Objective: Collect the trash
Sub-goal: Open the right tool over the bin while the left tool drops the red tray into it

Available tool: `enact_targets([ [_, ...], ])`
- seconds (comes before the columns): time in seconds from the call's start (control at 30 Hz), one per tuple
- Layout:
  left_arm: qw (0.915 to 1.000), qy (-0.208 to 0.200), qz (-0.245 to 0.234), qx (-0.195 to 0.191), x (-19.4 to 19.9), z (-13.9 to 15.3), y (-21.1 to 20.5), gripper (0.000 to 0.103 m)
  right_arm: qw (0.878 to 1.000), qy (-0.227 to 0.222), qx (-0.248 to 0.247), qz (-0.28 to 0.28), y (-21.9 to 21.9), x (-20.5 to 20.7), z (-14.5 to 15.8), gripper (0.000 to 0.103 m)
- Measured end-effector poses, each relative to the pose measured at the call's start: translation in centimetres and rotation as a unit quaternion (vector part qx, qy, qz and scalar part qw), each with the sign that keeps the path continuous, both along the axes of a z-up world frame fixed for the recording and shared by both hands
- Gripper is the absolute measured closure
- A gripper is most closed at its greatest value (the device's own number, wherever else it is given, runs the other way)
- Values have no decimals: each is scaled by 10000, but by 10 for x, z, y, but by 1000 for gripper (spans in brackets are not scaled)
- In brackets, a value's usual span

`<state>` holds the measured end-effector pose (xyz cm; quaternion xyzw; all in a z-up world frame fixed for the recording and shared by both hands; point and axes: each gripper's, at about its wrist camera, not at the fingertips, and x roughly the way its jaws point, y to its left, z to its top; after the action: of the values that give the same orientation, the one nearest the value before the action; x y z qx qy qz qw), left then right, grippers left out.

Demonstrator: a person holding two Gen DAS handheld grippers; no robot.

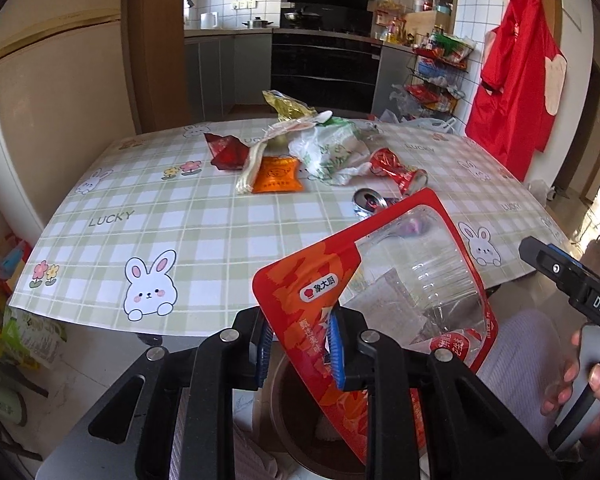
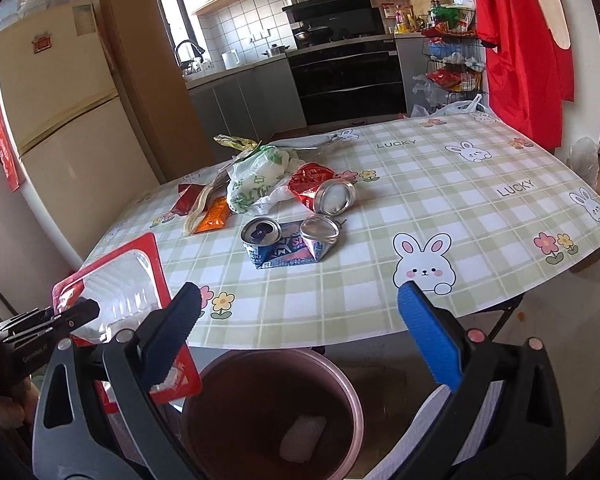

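My left gripper [image 1: 300, 344] is shut on a red food package with a clear window [image 1: 380, 292], held tilted over the brown trash bin [image 1: 292, 432]. The same red package [image 2: 112, 292] shows at lower left in the right wrist view, beside the bin [image 2: 272, 412], which holds a white crumpled scrap [image 2: 302, 436]. My right gripper [image 2: 300, 332] stands wide open above the bin with nothing between its fingers. On the table lie a crushed blue can [image 2: 288, 246], a crushed red can [image 2: 324, 192], a white-green plastic bag [image 2: 256, 184] and an orange sachet [image 1: 278, 174].
The table wears a green checked cloth with rabbits [image 2: 460, 216]; its near edge overhangs the bin. A fridge [image 1: 52, 120] stands at the left, kitchen counters and a stove [image 1: 324, 60] behind, and a red garment [image 1: 516, 80] hangs at the right. A hand grips the right tool [image 1: 580, 384].
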<state>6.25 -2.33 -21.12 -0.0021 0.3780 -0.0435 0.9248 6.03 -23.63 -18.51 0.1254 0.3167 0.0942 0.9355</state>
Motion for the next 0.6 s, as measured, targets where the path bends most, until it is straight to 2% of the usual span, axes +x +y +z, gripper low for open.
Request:
enact_targets([
  [0.27,9980,256,-577,-17,3,-13,-23,75,9994,126,139,-275,-15,3,-6,6],
  [0.37,9957,344,-843,-149,3,-17,-31,66,9993,169,168,-291,-16,3,-7,6],
  [0.43,9942,375,-995,-164,1,-19,-34,53,9994,174,156,-272,-15,3,-7,6],
  [0.6,9923,299,-1185,-194,-3,-17,-40,40,9994,178,135,-245,-14,3,-6,6],
])
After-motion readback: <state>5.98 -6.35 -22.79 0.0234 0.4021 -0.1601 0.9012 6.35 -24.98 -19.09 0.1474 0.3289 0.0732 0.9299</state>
